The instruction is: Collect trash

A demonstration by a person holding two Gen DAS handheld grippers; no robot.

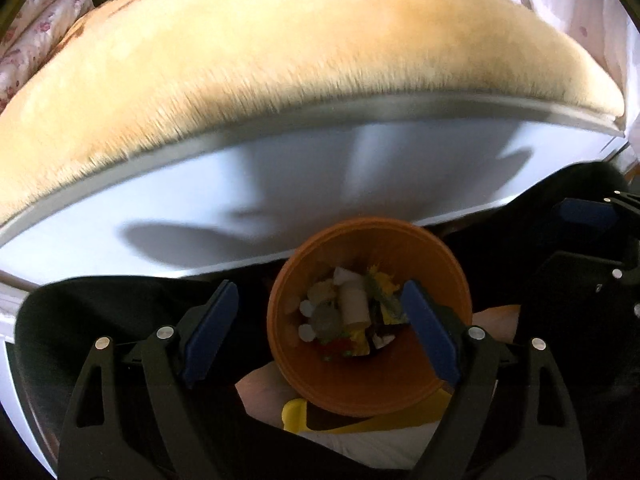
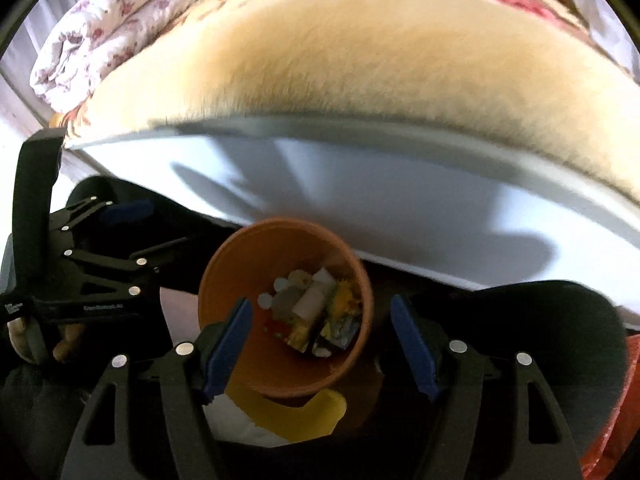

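From the left wrist, the left gripper (image 1: pixel 322 332) hung with jaws spread wide and empty above one orange bin (image 1: pixel 320 376), already holding a jumble of trash (image 1: pixel 348 312) too mixed to count; collecting looked largely done. From the right wrist, the right gripper (image 2: pixel 320 344) likewise gaped empty over that single bin beside the bed (image 2: pixel 360 80), nothing loose visible.
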